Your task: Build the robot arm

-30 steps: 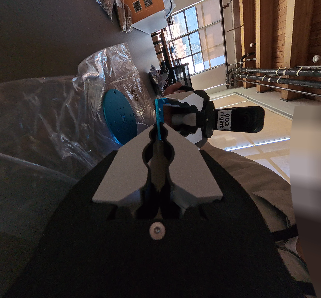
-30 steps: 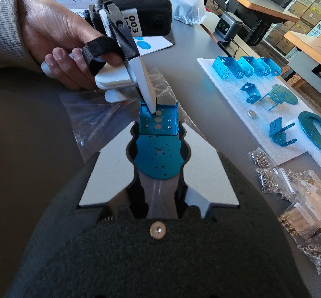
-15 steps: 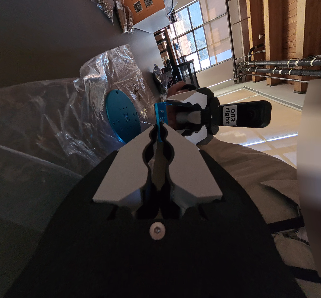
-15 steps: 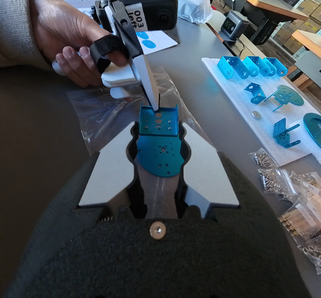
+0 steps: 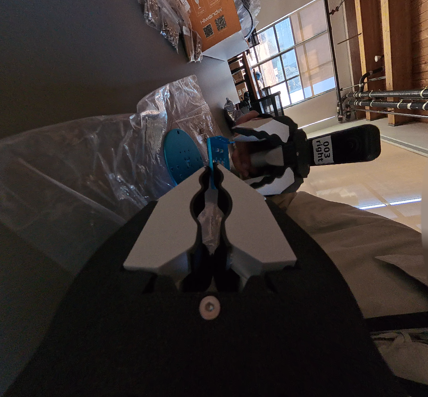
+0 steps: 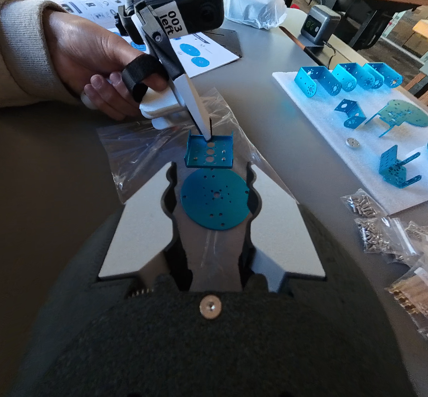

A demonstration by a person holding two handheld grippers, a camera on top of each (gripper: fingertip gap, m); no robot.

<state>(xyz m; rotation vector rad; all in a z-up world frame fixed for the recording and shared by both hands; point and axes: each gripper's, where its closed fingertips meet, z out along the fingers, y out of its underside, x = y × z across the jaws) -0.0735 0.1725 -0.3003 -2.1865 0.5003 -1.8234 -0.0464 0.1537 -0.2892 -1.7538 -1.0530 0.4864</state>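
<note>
- My left gripper [image 6: 206,136], jaws clamped on the far edge of a blue bracket [image 6: 208,153], holds it just above a clear bag [image 6: 148,140] on the grey table [image 6: 266,112].
- My right gripper [image 6: 211,173], jaws wide apart, grips nothing; a blue disc [image 6: 215,201] lies on the bag btwn its fingers, just short of the bracket.
- R of me: more blue parts on white foam [image 6: 308,117], plus screw bags [image 6: 379,235].

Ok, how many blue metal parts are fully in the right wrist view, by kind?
bracket in left gripper: 1
disc on bag: 1
U-brackets on foam: 3
other brackets on foam: 3
Total: 8
</note>
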